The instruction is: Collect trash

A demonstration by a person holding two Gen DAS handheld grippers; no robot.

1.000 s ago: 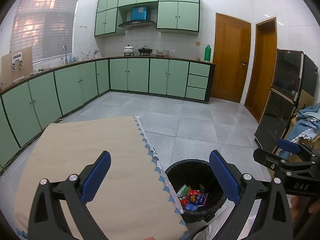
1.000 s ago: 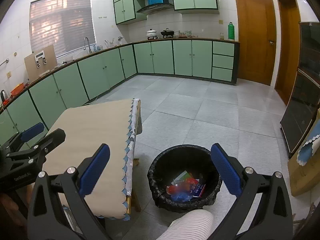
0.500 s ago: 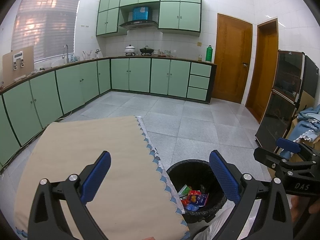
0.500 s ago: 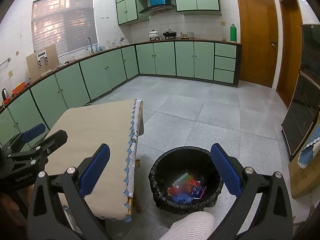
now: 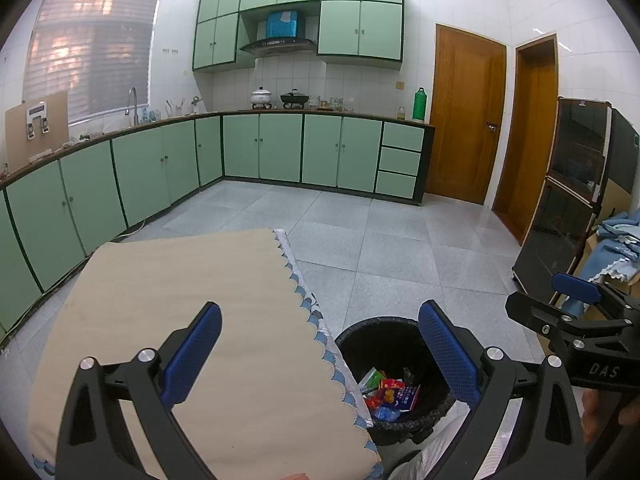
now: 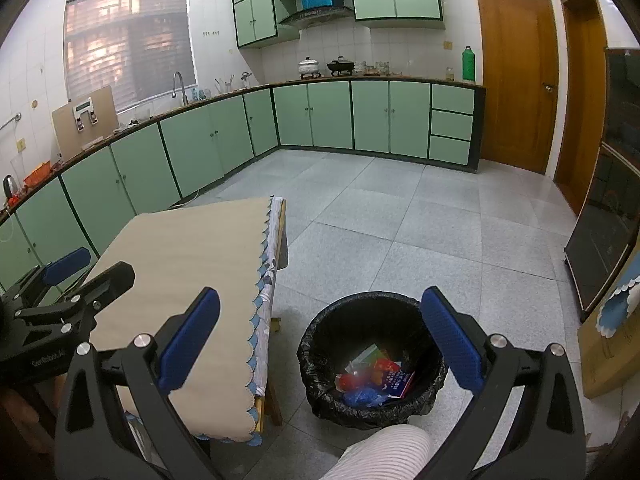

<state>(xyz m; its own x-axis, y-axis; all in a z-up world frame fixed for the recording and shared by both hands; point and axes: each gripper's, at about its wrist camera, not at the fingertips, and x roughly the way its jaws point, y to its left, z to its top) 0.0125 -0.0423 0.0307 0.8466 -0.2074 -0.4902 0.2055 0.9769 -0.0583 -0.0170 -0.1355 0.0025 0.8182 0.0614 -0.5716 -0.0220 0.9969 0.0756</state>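
- Both tools, left tool (image 5: 320,356) and right tool (image 6: 320,344), were spread and held nothing.
- Trash (image 6: 374,378) sat inside the bin (image 6: 320,344) on the floor, beside the tabletop (image 5: 180,280).
- Risk, we judged: bumping the bin could tip it.

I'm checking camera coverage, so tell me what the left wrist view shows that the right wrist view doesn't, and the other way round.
Only the left wrist view shows the right gripper from the side and the blue cloth pile at the right edge. Only the right wrist view shows the left gripper from the side, the table's wooden leg and the person's striped knee. Both show the beige tablecloth, the black bin holding colourful wrappers, and the green cabinets. Both grippers are open and empty.
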